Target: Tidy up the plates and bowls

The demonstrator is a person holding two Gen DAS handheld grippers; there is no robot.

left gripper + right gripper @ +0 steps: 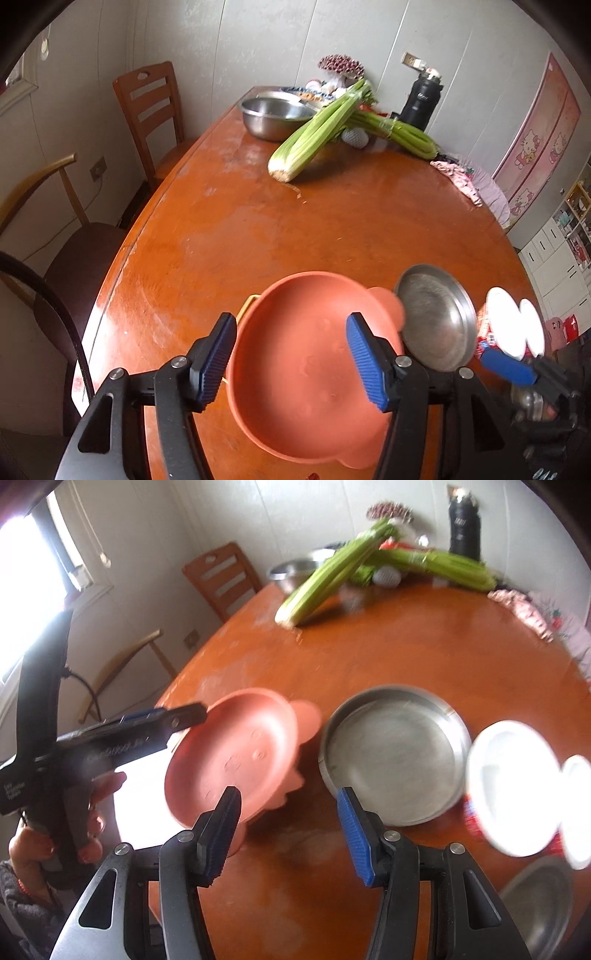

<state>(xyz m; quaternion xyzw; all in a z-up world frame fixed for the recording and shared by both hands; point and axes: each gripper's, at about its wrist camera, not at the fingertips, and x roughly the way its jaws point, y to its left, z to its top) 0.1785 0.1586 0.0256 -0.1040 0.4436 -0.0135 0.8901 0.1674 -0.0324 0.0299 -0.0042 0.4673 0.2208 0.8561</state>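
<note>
A big orange-brown desk (236,236) fills the room in front of me. Near its front edge sits a pink bowl (306,373) with little round ears on its rim. The left gripper (291,360) hangs over it. Its jaws are about half open, with 1 blue pad outside the bowl's left rim and the other above the inside. The pads do not press on it.

Just beside the pink bowl is a round metal plate (395,757), and past that are white dishes (513,786), too blurred to tell apart. A metal dish (535,904) peeks in at the bottom right corner.

The right gripper (286,836) hovers over bare desk between the pink bowl and the metal plate. Its jaws are partly open and hold nothing.

At the far end lie 2 celery bunches (321,125), a steel mixing bowl (273,116) and a black bottle (421,99).
</note>
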